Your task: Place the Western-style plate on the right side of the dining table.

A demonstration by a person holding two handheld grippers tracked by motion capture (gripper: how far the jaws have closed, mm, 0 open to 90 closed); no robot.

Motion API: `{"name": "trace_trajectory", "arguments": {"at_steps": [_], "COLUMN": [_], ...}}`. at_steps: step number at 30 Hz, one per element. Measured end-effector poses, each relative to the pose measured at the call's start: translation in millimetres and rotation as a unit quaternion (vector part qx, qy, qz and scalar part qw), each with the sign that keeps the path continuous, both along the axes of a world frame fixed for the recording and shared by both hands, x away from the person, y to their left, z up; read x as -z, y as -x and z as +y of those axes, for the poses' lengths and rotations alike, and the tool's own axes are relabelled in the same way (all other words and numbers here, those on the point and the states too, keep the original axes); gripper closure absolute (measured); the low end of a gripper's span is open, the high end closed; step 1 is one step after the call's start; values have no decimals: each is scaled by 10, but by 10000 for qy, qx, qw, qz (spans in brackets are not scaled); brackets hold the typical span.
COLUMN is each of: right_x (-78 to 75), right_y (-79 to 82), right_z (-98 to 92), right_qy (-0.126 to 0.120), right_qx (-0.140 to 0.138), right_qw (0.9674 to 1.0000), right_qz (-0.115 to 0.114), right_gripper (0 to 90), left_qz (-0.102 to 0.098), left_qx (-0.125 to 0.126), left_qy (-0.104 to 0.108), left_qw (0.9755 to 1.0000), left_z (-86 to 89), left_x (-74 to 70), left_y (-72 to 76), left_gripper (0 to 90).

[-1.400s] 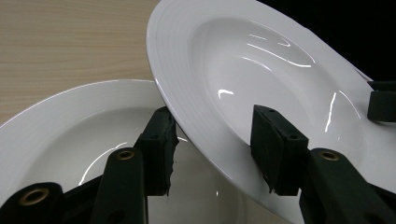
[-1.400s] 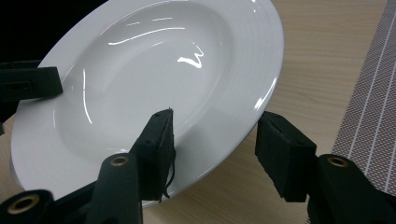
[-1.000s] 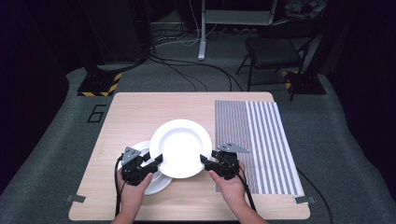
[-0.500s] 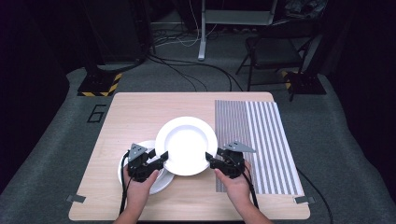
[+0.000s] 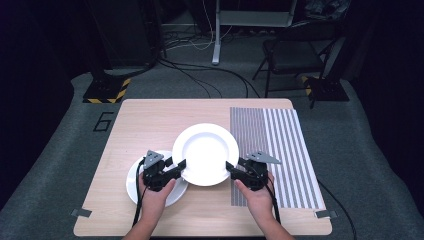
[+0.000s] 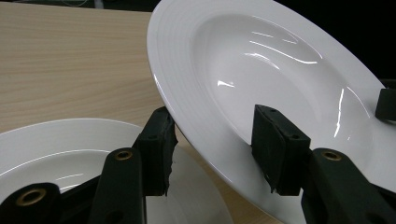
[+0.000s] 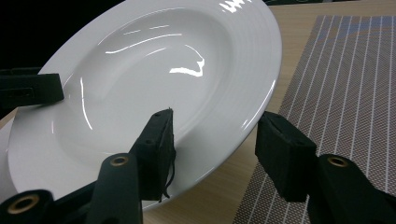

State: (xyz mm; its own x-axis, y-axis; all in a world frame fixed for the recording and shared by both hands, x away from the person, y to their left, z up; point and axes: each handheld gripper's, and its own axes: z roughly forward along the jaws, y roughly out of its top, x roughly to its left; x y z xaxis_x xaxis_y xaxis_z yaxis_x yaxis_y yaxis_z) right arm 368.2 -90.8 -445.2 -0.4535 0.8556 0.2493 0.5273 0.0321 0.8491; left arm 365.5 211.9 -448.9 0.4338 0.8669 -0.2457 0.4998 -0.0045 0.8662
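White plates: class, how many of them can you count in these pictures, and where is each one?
2. One plate is held off the table between the left tongs and right tongs. The other plate lies on the table under the left tongs; none seem hidden.

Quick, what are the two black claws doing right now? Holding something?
Left gripper: jaws either side of the raised round white plate's rim; a closed grip cannot be told.
Right gripper: astride the same plate's opposite rim; likewise cannot be told.

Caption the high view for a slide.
Two hand-held grippers, left gripper and right gripper, lift a white plate above another plate.
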Motion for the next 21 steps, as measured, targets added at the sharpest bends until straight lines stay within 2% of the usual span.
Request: {"name": "trace_trajectory", "arguments": {"at_steps": [7,8,21], "right_x": [28,30,3], "right_y": [60,69,194], "right_z": [-105,-121,-333], "right_qy": [-49,-48,-58], "right_qx": [163,191,533], "right_qw": [9999,9998,9985], "right_qz": [27,19,-57], "right_gripper": [466,466,466], "left_qz": [21,47,-19], "left_qx": [165,163,503], "left_qy": [-27,57,127], "left_qw": [9999,9998,9987], "left_z": [-104,-131,-344], "left_x": [12,15,5], "left_y": [-38,-41,-123], "left_gripper": [501,500,504]}}
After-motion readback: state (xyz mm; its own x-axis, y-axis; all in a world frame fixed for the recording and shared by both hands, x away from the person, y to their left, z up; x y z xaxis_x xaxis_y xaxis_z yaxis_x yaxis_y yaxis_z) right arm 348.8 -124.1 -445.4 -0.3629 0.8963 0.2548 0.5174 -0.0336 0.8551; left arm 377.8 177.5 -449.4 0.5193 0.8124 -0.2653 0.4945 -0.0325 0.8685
